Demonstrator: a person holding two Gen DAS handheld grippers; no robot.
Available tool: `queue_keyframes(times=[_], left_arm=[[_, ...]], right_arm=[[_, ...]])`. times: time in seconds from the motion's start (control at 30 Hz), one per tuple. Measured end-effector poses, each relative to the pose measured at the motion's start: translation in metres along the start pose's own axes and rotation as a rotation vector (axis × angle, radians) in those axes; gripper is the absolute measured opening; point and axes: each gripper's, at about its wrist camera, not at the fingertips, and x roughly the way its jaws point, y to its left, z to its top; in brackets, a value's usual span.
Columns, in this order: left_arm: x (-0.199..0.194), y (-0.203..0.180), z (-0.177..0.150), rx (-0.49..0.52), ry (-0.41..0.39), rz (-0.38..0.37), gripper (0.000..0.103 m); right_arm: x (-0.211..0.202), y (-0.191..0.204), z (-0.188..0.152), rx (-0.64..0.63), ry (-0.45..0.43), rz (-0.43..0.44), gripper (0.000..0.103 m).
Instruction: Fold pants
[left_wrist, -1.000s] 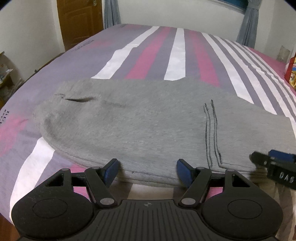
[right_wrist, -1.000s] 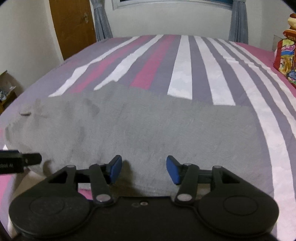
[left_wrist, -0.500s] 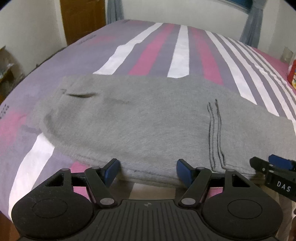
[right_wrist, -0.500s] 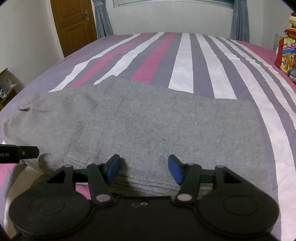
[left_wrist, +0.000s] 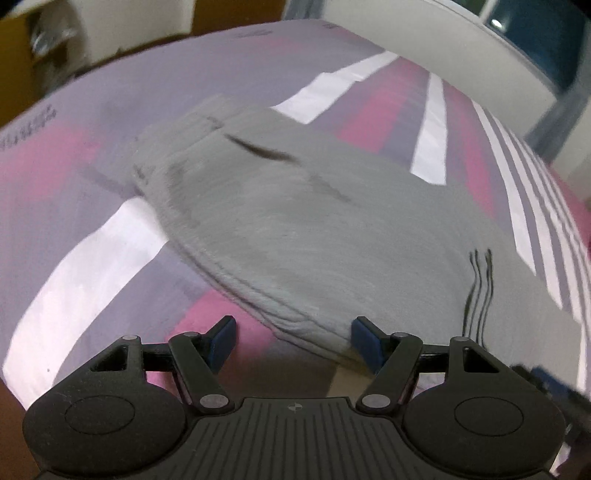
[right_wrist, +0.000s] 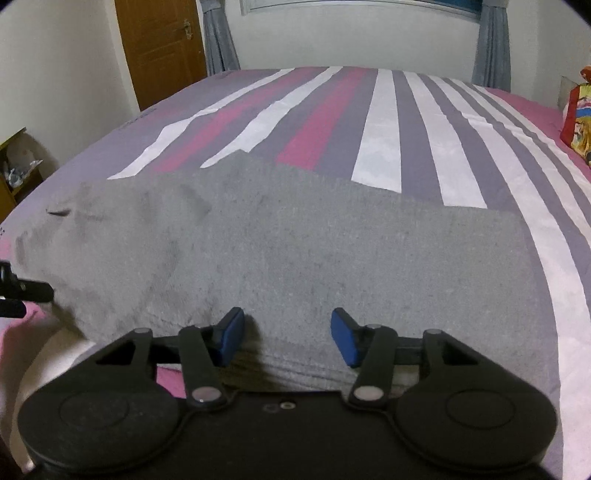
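Observation:
Grey fleece pants (left_wrist: 314, 240) lie flat across the striped bed, folded lengthwise, waist and pocket slit to the left, three dark stripes near the right. They also fill the middle of the right wrist view (right_wrist: 314, 251). My left gripper (left_wrist: 293, 339) is open and empty at the pants' near edge, toward the waist end; the view is blurred. My right gripper (right_wrist: 287, 336) is open and empty, its blue pads (right_wrist: 343, 338) over the near folded edge. The left gripper's tip (right_wrist: 22, 295) shows at the left edge of the right wrist view.
The bed (right_wrist: 380, 122) has a purple, pink and white striped cover. A wooden door (right_wrist: 159, 44) and grey curtains (right_wrist: 218, 40) stand behind it. A colourful bag (right_wrist: 576, 122) sits at the bed's right side. A cluttered shelf (right_wrist: 18, 162) stands at the left.
My left gripper has swung left toward the waist end and turned, blurring its view. My right gripper has stayed at the near edge, and the pants have not visibly moved.

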Motion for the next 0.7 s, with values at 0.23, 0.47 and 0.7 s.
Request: queue_keyframes(times=[0.23, 0.47, 0.7], left_arm=[[0.01, 0.03, 0.007, -0.165, 0.011, -0.059, 0.07], [0.022, 0.054, 0.008, -0.273, 0.014, -0.09, 0.071], [0.045, 0.076, 0.014, -0.414, 0.009, -0.189, 0.071]], right_arm=[[0.002, -0.003, -0.001, 0.02, -0.002, 0.012, 0.053], [0.004, -0.004, -0.002, 0.02, -0.006, 0.012, 0.054], [0.005, -0.003, -0.004, 0.013, -0.009, 0.009, 0.055]])
